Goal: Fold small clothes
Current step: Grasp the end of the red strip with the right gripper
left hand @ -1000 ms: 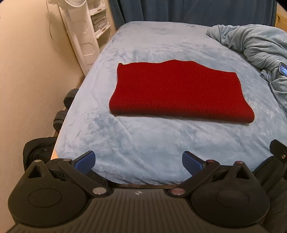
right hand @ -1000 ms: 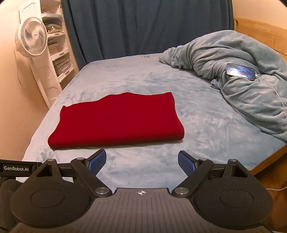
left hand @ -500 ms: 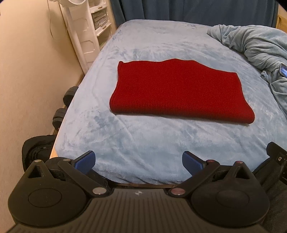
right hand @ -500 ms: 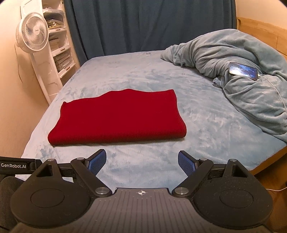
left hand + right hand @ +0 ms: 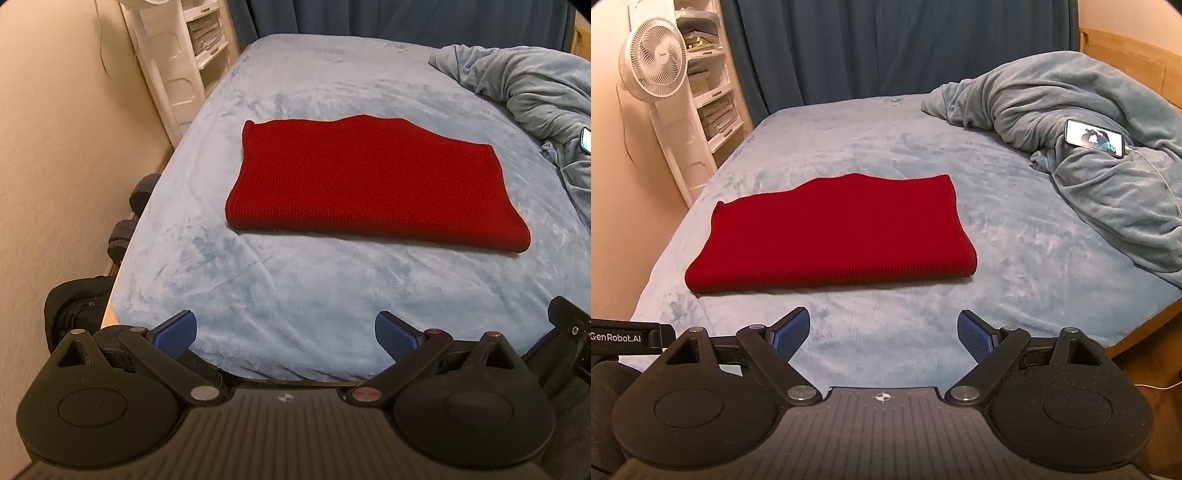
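Note:
A red knitted garment (image 5: 369,181) (image 5: 831,236) lies folded into a flat rectangle on the light blue bed (image 5: 303,288) (image 5: 1008,229). My left gripper (image 5: 286,334) hangs over the bed's near edge, well short of the garment, jaws wide apart and empty. My right gripper (image 5: 882,334) hovers above the sheet just in front of the garment's folded edge, also open with nothing between its blue pads (image 5: 792,332).
A crumpled blue blanket (image 5: 1089,147) is heaped at the right, with a lit phone (image 5: 1095,138) and its cable on it. A white fan (image 5: 653,62) and a shelf unit (image 5: 709,92) stand at the left. Dumbbells (image 5: 129,229) and a black bag (image 5: 74,306) lie on the floor.
Both views have drifted only slightly. The garment lies the same and both grippers stay open.

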### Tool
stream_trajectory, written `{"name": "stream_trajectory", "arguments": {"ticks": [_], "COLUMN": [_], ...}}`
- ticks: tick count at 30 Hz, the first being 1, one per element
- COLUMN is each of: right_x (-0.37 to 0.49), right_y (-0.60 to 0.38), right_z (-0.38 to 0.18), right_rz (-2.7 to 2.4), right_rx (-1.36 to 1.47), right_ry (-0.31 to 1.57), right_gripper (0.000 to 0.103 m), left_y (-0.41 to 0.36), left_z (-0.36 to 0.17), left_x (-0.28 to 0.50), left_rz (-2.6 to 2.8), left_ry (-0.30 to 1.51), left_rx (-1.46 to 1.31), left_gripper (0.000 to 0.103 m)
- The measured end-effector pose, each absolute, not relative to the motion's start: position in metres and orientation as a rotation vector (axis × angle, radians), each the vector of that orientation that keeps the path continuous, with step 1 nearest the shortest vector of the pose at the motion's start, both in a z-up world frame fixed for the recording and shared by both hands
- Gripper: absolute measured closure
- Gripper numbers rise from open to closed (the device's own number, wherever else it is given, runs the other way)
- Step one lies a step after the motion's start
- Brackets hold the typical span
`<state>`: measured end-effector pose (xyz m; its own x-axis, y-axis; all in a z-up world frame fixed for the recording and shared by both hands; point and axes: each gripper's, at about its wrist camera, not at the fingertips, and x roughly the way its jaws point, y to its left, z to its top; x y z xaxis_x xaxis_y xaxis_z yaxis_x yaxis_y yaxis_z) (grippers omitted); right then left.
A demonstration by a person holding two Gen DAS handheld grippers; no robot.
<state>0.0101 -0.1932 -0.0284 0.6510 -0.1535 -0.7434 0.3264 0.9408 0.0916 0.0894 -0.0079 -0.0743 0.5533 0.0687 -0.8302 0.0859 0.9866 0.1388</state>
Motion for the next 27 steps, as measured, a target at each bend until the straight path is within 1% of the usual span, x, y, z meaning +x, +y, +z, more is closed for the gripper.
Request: {"name": "stream_trajectory", "arguments": {"ticks": [5, 7, 10, 14, 18, 23, 27], "right_x": [0.018, 0.025, 0.038, 0.063, 0.094, 0.128, 0.142], "right_y": [-0.201, -0.215, -0.248, -0.297, -0.339, -0.382, -0.391], "right_z": [-0.037, -0.043, -0.060, -0.098, -0.149, -0.215, -0.238], "right_rz": [-0.272, -0.277, -0.307, -0.352, -0.446, -0.563, -0.561], "right_rx": [0.277, 0.379, 0.605, 0.867, 1.034, 1.251, 1.350], "right_ry": [0.840, 0.853, 0.861, 0.855, 0.842, 0.843, 0.785], "right_gripper": [0.015, 0.015, 0.015, 0.015, 0.015, 0.015, 0.014], "left_y": [-0.003, 0.003, 0.018, 0.040, 0.058, 0.080, 0.092], "left_z": [-0.080, -0.084, -0.088, -0.091, -0.107, -0.146, -0.181], "left_x": [0.100, 0.109, 0.128, 0.158, 0.195, 0.243, 0.271], "left_rz": [0.003, 0.021, 0.065, 0.128, 0.172, 0.265, 0.313], "left_ry": [1.001, 1.010, 1.012, 0.965, 0.926, 0.976, 1.039], "left_rx": [0.160, 0.142, 0.115, 0.083, 0.054, 0.047, 0.086], "left_gripper": [0.000, 0.000, 0.000, 0.000, 0.000, 0.000, 0.000]}}
